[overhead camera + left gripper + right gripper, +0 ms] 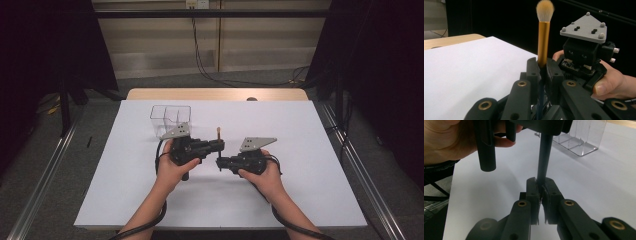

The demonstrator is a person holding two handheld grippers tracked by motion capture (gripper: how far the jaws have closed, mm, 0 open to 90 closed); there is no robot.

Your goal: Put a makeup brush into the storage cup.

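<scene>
A makeup brush (219, 136) with tan bristles, a gold ferrule and a dark handle stands upright above the middle of the white table (310, 190). My left gripper (220, 145) is shut on it just under the ferrule. In the left gripper view the brush (543, 42) rises from between the left gripper's (543, 68) closed pads. My right gripper (221, 162) comes in from the right and is shut on the handle lower down. The right gripper view has the dark handle (544, 155) clamped in the right gripper (542, 184).
A clear plastic box (170, 119) with two compartments stands behind the left hand; the same box (584, 137) sits at the upper right of the right gripper view. The table's wooden far edge (215, 94) lies beyond the white sheet.
</scene>
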